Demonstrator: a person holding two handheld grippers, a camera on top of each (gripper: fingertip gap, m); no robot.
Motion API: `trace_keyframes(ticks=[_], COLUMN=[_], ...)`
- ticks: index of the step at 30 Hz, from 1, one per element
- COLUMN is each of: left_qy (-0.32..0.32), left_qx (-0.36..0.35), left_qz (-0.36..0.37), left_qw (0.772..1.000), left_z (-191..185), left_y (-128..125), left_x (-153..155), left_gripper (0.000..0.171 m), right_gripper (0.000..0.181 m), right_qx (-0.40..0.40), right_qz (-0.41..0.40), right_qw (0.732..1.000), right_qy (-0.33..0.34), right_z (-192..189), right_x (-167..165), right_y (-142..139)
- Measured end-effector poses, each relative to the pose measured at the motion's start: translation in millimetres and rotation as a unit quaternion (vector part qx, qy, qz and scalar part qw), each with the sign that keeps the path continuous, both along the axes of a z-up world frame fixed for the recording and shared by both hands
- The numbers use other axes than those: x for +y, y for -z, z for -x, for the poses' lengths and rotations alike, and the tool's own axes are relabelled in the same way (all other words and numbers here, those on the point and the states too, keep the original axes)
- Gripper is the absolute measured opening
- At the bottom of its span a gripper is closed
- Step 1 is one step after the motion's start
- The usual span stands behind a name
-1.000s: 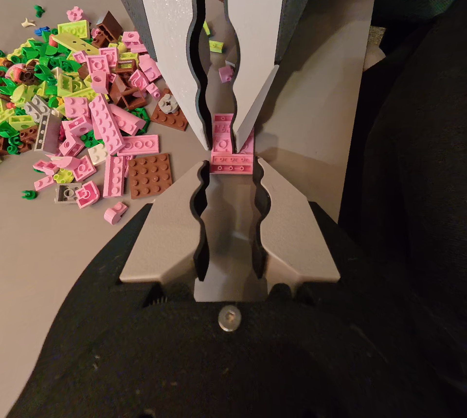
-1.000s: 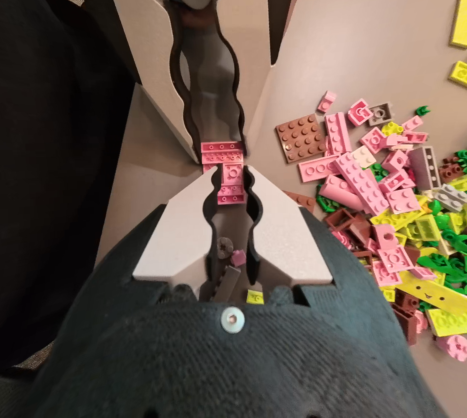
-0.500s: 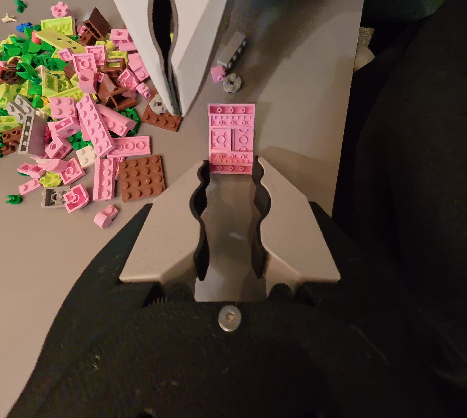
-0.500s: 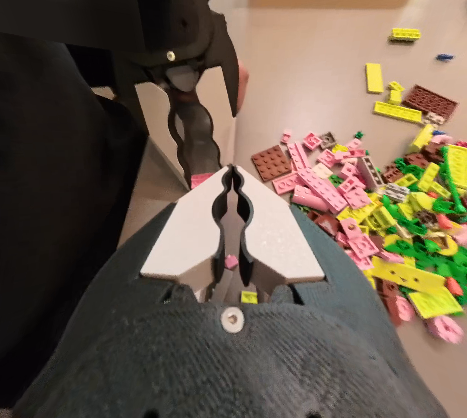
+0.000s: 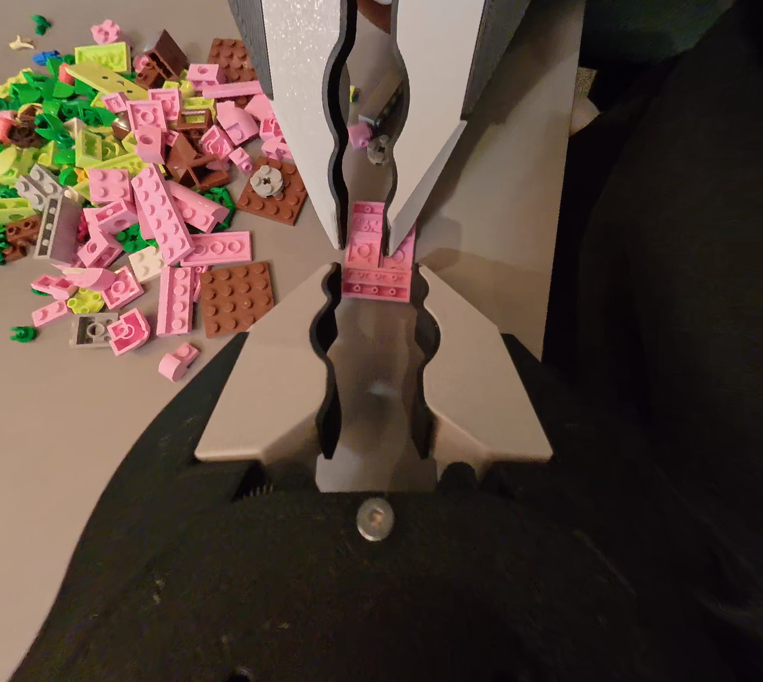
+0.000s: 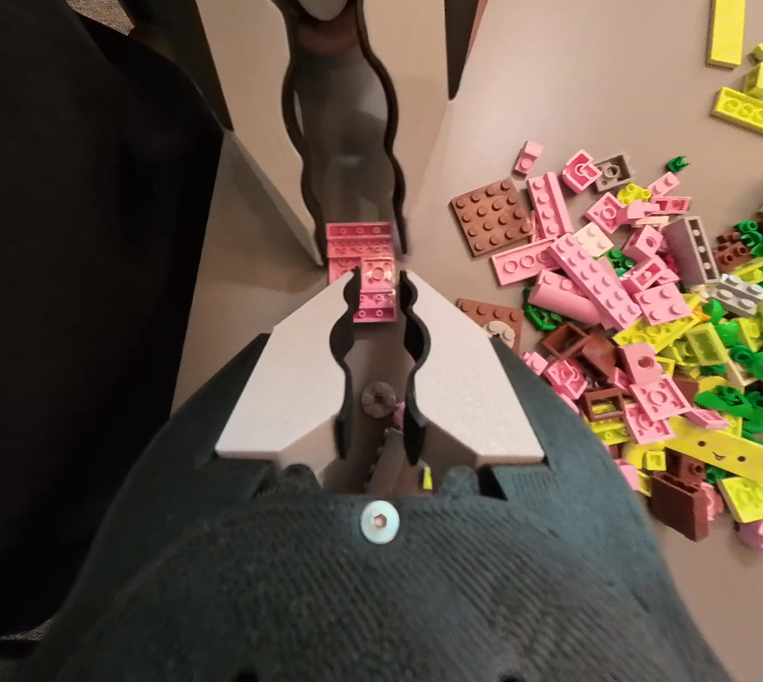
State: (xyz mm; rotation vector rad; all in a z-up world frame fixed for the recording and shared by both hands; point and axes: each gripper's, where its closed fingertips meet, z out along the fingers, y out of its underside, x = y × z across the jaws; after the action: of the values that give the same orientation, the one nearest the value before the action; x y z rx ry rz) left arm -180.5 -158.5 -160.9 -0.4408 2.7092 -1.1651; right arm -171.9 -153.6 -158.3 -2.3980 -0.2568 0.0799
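Observation:
A flat pink brick assembly [image 5: 375, 286] sits by the table's near edge. My left gripper [image 5: 375, 270] is shut on its near end, one fingertip on each side. My right gripper [image 5: 363, 245] comes in from the opposite side, nose to nose with the left. Its tips close on a small pink square plate [image 5: 362, 251] on top of the assembly. In the right wrist view, my right gripper [image 6: 377, 278] flanks that plate [image 6: 377, 274]. The assembly [image 6: 359, 241] runs on to the left gripper [image 6: 361, 255] beyond.
A pile of loose pink, green, yellow and brown bricks [image 5: 144, 187] lies beside the grippers, to the right in the right wrist view [image 6: 640, 311]. A brown square plate [image 5: 237, 297] is the nearest piece. A small grey round piece [image 6: 376, 400] lies under the right gripper. Dark clothing borders the table edge [image 5: 557, 208]. The grippers are tip to tip, or close to it. About 6 centimeters separates my right fingertips from the small grey round piece [image 6: 376, 400]. Seen from the left wrist view [image 5: 382, 146] as well.
Half a second ago the right gripper was lifted away and shut. It has come back down onto the assembly with its tips around the small plate. The left gripper has held still.

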Motion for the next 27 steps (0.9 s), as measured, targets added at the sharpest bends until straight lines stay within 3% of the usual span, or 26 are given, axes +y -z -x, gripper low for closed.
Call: trace_keyframes(ticks=[12,17,27], left_qy=[0.002,0.000,0.000], left_qx=[0.006,0.006,0.023], left_qz=[0.003,0.002,0.007], left_qw=[1.000,1.000,1.000], left_z=[0.5,0.5,2.4], left_y=[-0.1,0.1,0.6], left_x=[-0.9,-1.0,0.5], left_gripper=[0.030,0.030,0.031], right_gripper=[0.013,0.013,0.011], right_qx=[0.039,0.086,0.138], right_qz=[0.024,0.038,-0.034], right_qw=[0.999,0.995,0.988], right_qy=[-0.011,0.029,0.067], right_z=[4.3,4.2,3.9], right_x=[2.2,3.0,4.0], right_y=[1.5,2.1,-2.5])
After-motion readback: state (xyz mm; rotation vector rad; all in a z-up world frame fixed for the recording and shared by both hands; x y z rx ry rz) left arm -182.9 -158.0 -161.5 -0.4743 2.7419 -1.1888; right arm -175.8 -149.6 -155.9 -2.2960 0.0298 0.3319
